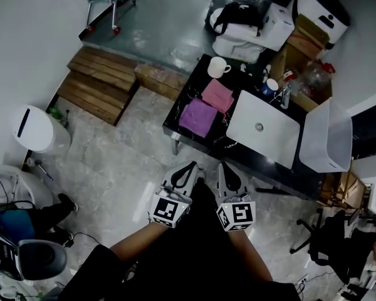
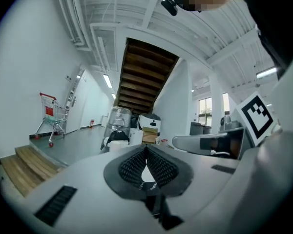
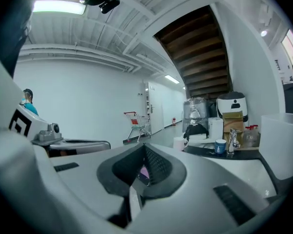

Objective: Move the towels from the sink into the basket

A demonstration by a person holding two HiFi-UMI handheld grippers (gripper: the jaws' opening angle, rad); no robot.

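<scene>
Task not yet begun: the left tool (image 1: 189,168) and the right tool (image 1: 227,171) are held side by side over the floor, both closed narrow with nothing gripped, short of the glossy black worktop (image 1: 173,123). The square purple cloth towel (image 1: 197,116) and the pink cloth towel (image 1: 217,95) just beside it are laid flat on the worktop's left end. Neither is in the white rectangular sink (image 1: 272,137), which is seen bare. The tall white plastic basket (image 1: 326,137) is set at the sink's right, and no towel can be made out in it, so both towels are judged left to be carried. The brown wooden steps (image 1: 100,80) are well apart at the left. Open pale stone floor (image 1: 125,149) is seen before the worktop's near edge. A white mug (image 1: 217,67) and a chrome tap (image 1: 285,96) are crowded along the far edge.
</scene>
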